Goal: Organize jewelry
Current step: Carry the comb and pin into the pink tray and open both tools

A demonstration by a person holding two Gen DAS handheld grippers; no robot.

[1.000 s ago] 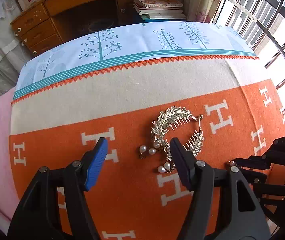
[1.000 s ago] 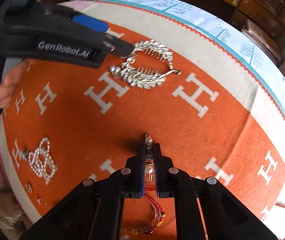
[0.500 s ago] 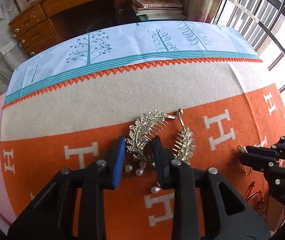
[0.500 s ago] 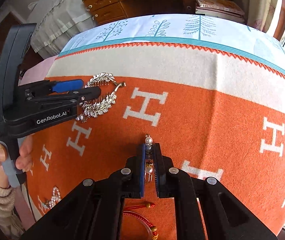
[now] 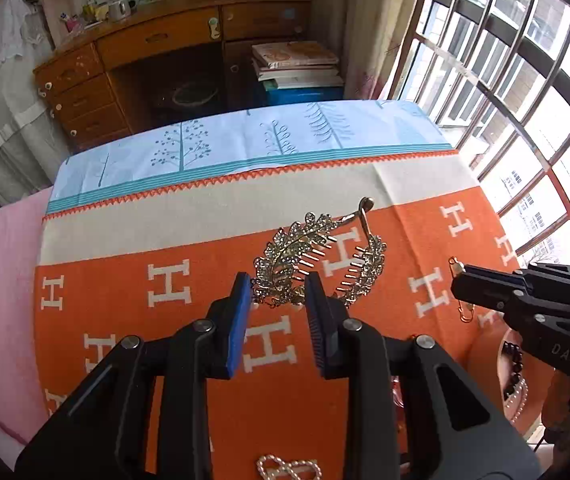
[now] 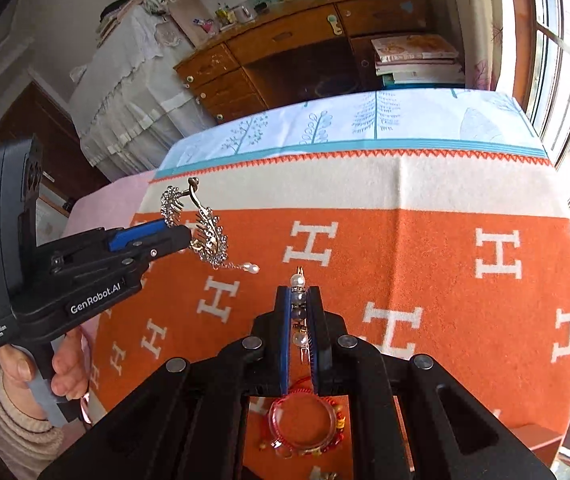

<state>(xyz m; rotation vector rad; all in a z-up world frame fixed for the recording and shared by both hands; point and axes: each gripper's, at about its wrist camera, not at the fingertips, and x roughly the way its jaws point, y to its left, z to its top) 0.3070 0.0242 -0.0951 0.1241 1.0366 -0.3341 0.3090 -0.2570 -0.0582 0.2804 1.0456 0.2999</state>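
Observation:
My left gripper is shut on the base of a silver leaf-shaped hair comb and holds it lifted above the orange blanket. The comb hangs clear of the blanket in the right wrist view, with a pearl drop dangling from it, held by the left gripper. My right gripper is shut on a pearl hairpin, whose pearl tip sticks out past the fingers. It also shows at the right of the left wrist view.
A red bead bracelet lies under my right gripper. A pearl knot piece lies at the near edge. A dark bead bracelet lies at the right. A wooden desk and a book stack stand beyond the bed. Window bars are to the right.
My left gripper closed on the hair comb and lifted it off the blanket. My right gripper stayed shut on the pearl hairpin and rose with it.

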